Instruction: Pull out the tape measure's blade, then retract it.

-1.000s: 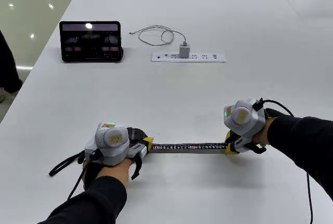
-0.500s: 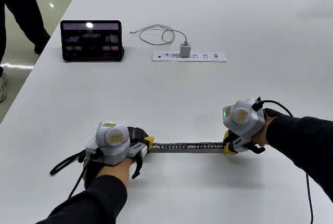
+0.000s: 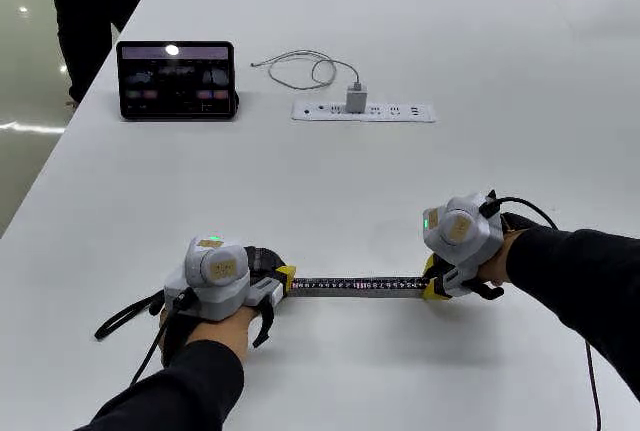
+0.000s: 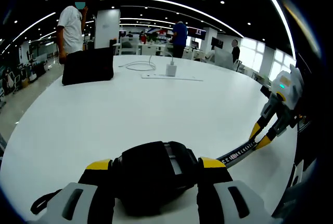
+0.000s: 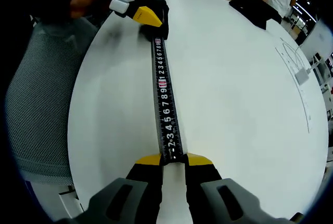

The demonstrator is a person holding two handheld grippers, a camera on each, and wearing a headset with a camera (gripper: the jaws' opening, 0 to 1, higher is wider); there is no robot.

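While my left tool [image 4: 155, 163] is clamped around the black tape measure case [image 4: 151, 178], my right tool [image 5: 173, 159] has its jaws pinched nearly closed on the blade [image 5: 163, 94] tip. Blade's stretched flat along the white worktop [image 3: 400, 191] between the two, numbers facing up. Further back there's a tablet [image 3: 176, 79] standing up and a power strip [image 3: 363, 110] with a charger [image 3: 354, 98] plugged in, its white cable [image 3: 300, 66] looped behind.
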